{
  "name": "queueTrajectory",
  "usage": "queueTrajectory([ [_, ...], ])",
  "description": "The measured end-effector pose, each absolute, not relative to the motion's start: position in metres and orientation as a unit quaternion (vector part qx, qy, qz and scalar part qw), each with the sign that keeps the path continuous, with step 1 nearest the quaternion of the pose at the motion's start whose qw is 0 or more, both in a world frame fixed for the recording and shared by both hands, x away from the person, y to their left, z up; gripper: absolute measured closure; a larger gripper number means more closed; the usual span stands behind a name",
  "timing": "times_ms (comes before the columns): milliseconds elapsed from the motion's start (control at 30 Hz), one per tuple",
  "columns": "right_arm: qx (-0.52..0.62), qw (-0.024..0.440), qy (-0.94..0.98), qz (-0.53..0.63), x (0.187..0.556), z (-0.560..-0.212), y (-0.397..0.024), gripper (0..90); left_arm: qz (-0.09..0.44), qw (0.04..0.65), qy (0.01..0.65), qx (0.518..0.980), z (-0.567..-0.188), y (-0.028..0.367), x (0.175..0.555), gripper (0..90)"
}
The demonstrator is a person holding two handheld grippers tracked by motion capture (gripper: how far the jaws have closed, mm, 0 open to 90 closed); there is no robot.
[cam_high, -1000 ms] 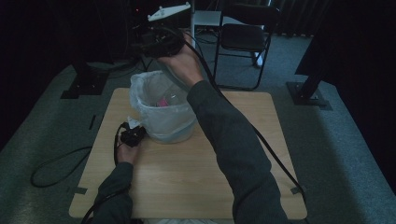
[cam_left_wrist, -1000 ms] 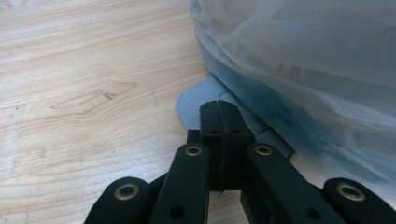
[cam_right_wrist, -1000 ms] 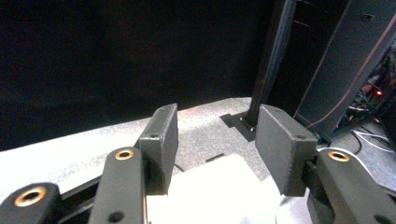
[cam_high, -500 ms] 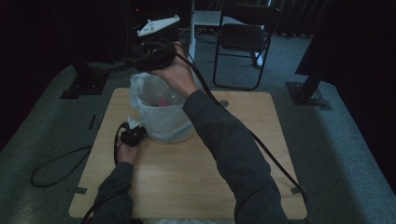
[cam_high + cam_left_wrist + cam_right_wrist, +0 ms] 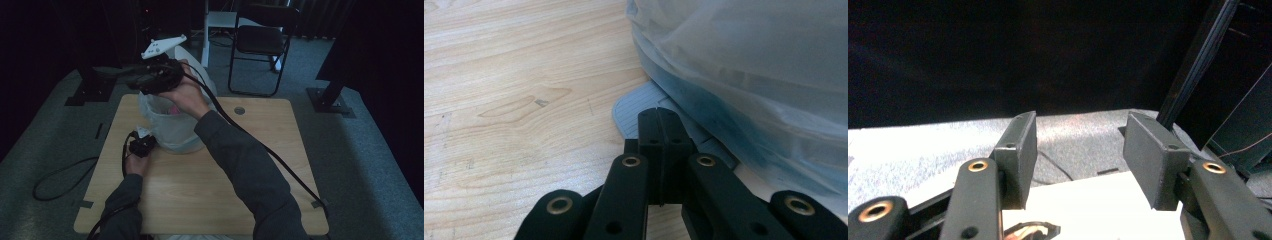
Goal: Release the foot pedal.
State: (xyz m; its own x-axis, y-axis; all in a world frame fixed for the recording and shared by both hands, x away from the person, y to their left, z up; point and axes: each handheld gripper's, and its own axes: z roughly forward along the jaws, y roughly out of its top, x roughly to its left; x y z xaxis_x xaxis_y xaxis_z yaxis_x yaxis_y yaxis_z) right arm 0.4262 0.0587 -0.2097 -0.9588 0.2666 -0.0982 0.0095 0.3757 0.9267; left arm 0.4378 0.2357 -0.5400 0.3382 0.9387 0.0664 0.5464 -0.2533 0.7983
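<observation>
Left gripper (image 5: pixel 659 150) low on the table (image 5: pixel 200 200), jaws pressed together, nothing visibly between them; just ahead a grey ribbed flat piece (image 5: pixel 636 107) on the wood, touching the foot of the bag (image 5: pixel 749 75); bag is thin translucent white plastic, likely light, soft, crinkly, slippery; best hold probably a pinch on the bunched rim, not the slack wall; something pink (image 5: pixel 173 107) inside, too small to tell; right gripper (image 5: pixel 150 80) raised over the bag's far rim, jaws wide apart, holding nothing; folding chair (image 5: pixel 260 45) well beyond
</observation>
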Motion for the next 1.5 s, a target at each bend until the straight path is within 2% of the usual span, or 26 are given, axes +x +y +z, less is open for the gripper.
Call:
queueTrajectory([
  [367, 0.061, 0.107, 0.827, 0.549, 0.410, -0.227, 0.063, 46.5, 0.282, 0.346, 0.501, 0.741, -0.540, 0.236, 0.438, 90.0],
  [800, 0.033, 0.095, 0.834, 0.543, 0.385, -0.264, 0.067, 46.1, 0.285, 0.345, 0.500, 0.741, -0.540, 0.235, 0.437, 90.0],
  [1500, 0.067, 0.077, 0.858, 0.504, 0.375, -0.362, 0.032, 45.5, 0.267, 0.358, 0.511, 0.735, -0.540, 0.240, 0.439, 87.5],
])
